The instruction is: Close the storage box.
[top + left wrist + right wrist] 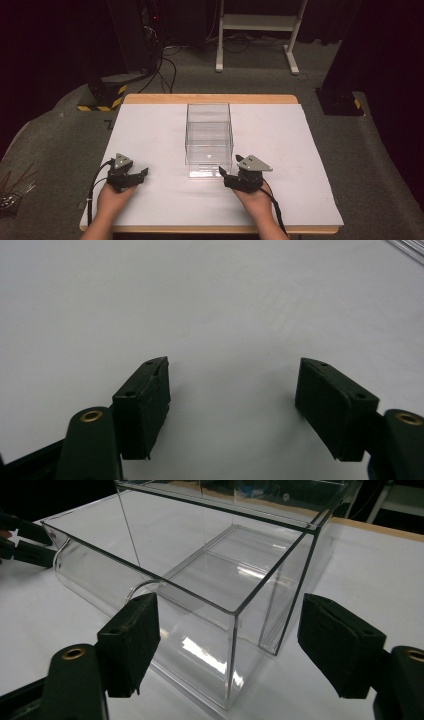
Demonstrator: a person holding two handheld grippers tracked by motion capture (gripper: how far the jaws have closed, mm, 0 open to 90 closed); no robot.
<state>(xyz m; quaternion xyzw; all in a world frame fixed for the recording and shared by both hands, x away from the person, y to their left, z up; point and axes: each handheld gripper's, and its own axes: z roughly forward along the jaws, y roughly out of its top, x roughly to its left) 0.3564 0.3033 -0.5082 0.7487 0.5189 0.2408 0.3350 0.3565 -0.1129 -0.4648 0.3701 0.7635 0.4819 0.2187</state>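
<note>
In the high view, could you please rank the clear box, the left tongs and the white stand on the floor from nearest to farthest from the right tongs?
1. Clear box: just ahead and left of the right tongs.
2. Left tongs: across the table to the left.
3. White stand: on the floor beyond the table's far edge.

Left gripper [134, 176] low, jaws spread wide, right gripper [231, 178] low, jaws apart
</note>
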